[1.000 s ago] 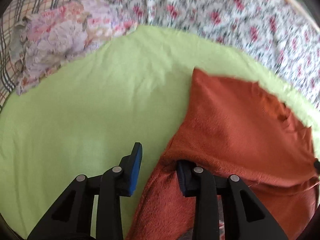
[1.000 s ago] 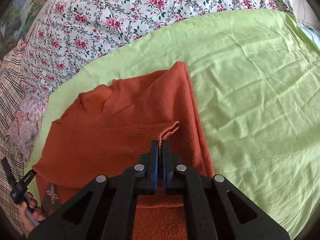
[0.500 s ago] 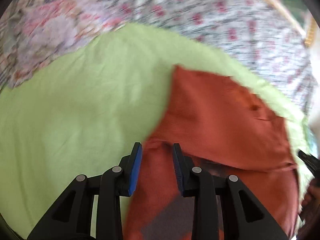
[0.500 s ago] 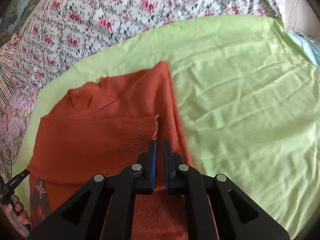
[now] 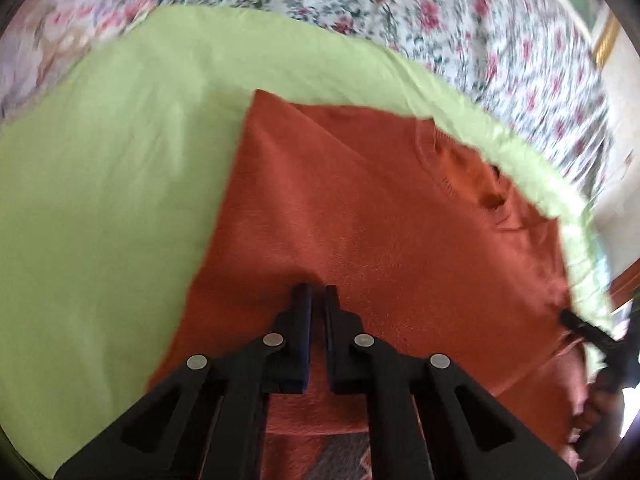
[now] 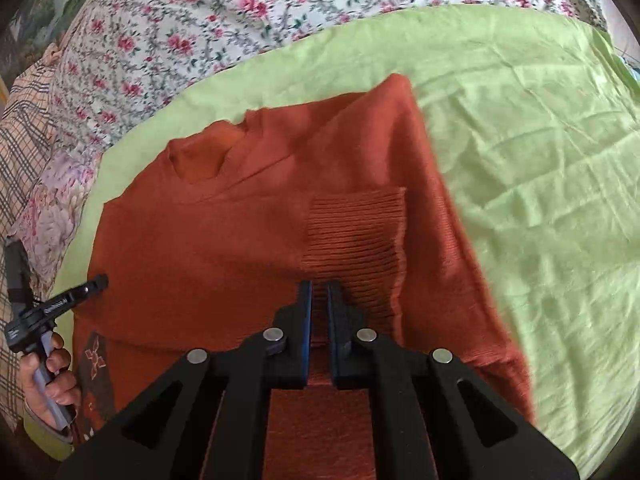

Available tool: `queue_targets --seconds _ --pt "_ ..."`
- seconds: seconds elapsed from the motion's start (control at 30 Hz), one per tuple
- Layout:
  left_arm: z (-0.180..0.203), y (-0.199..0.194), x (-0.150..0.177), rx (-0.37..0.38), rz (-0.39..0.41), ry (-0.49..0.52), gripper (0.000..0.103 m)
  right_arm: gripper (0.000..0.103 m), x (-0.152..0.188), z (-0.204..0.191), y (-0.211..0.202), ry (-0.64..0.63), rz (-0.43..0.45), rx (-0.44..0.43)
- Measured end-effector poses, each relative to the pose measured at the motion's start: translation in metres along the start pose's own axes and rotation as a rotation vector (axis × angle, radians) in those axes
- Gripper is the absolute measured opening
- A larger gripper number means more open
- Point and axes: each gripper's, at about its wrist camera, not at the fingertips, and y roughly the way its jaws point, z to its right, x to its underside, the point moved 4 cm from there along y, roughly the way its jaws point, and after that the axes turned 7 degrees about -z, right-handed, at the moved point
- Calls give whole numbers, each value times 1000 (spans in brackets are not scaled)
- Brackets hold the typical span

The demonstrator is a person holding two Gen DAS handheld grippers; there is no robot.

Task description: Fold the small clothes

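The rust-orange knit sweater (image 6: 248,240) lies on a light green sheet (image 6: 540,160) spread over a floral bedspread (image 6: 180,32). One sleeve is folded across the body, its ribbed cuff (image 6: 356,240) uppermost. The right gripper (image 6: 319,292) is clenched on fabric at the cuff. The left gripper (image 5: 314,294) is nearly closed, pinching a fold of sweater (image 5: 360,208); this view is blurred.

green sheet (image 6: 540,184), floral bedspread (image 6: 208,20) — plaid cloth (image 6: 24,132)
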Motion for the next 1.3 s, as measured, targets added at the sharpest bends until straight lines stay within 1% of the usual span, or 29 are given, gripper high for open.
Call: queue_targets --seconds 0.03,0.07,0.1,0.13,0.17,0.27,0.3,0.33,0.4,0.47,0.53,0.57,0.63,0.77,0.87,0.97,1.03,1.1,1.2,1.27,1.3 --pt "-3 -5 1 -5 4 -9 6 8 -2 7 -4 18 10 13" --pt "-5 -14 4 -43 21 -7 8 8 -2 10 -8 28 14 21" --pt "-7 -21 9 -79 34 -3 20 8 -2 14 -12 37 17 27" --pt "-7 -29 15 -96 44 6 32 8 -1 17 -17 46 20 33" --pt "-10 -37 22 -93 50 10 34 8 1 18 -22 51 23 38" --pt "-13 -63 51 -81 57 15 36 11 11 16 -40 42 29 22" --pt "-13 -71 59 -87 58 18 38 17 15 15 -46 36 29 11" --pt "-15 -79 70 -95 58 22 42 27 22 13 -53 28 26 1" --pt "-20 -96 97 -112 53 28 46 37 36 10 -66 16 25 -13" --pt "-25 -107 118 -122 44 32 48 37 56 10 -81 5 23 -24" --pt "-31 -117 140 -130 32 35 52 37 73 11 -91 0 13 -31" --pt "-35 -123 152 -135 25 34 53 37 83 12 -97 -4 6 -38" --pt "-40 -133 174 -125 10 40 56 37 101 15 -108 -4 -3 -47" --pt "-43 -147 219 -94 -40 85 59 37 139 25 -131 -4 -14 -88" --pt "-43 -148 246 -84 -88 112 60 37 168 37 -149 -9 -37 -136" --pt "-45 -148 270 -79 -130 121 60 37 193 51 -163 -10 -61 -153" --pt "-48 -150 282 -79 -139 127 60 37 209 61 -168 -4 -83 -155" --pt "-52 -152 291 -59 -147 123 60 37 224 68 -172 8 -100 -175" --pt "-54 -151 299 22 -165 102 59 37 242 69 -172 5 -117 -222" --pt "-52 -149 302 80 -166 90 58 37 247 64 -168 -12 -125 -269" --pt "-50 -148 302 102 -166 90 56 37 248 61 -165 -18 -130 -289"
